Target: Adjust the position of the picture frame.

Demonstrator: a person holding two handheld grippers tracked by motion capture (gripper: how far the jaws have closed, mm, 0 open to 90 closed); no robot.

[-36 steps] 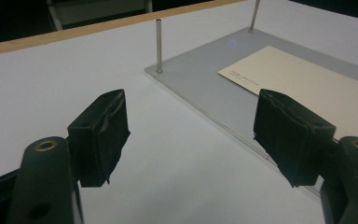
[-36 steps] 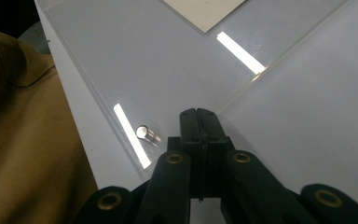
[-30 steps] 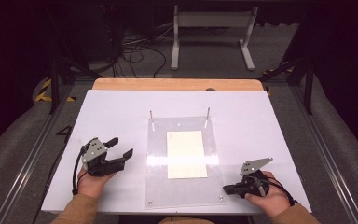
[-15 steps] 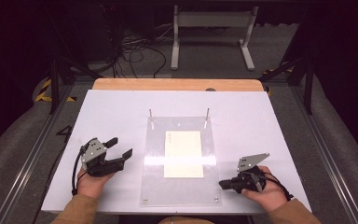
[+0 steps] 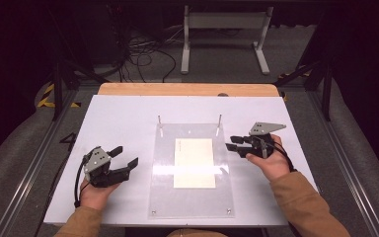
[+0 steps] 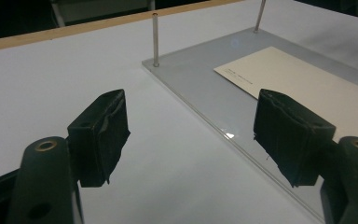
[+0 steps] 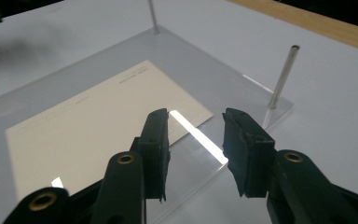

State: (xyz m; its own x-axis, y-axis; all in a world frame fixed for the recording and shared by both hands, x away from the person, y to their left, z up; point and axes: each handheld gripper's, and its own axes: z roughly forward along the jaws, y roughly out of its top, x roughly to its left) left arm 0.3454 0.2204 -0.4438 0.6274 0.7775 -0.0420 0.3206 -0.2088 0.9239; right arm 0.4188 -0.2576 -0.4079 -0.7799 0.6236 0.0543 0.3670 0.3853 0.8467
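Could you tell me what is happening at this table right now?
A person works at a white table with a hand-held gripper in each hand. A clear plate with two thin metal posts at its far edge lies in the middle, with a cream card on it. The right hand-held gripper is at the plate's right edge near the far post; its jaws have just been opening and hold nothing. The left hand-held gripper rests open to the plate's left, empty.
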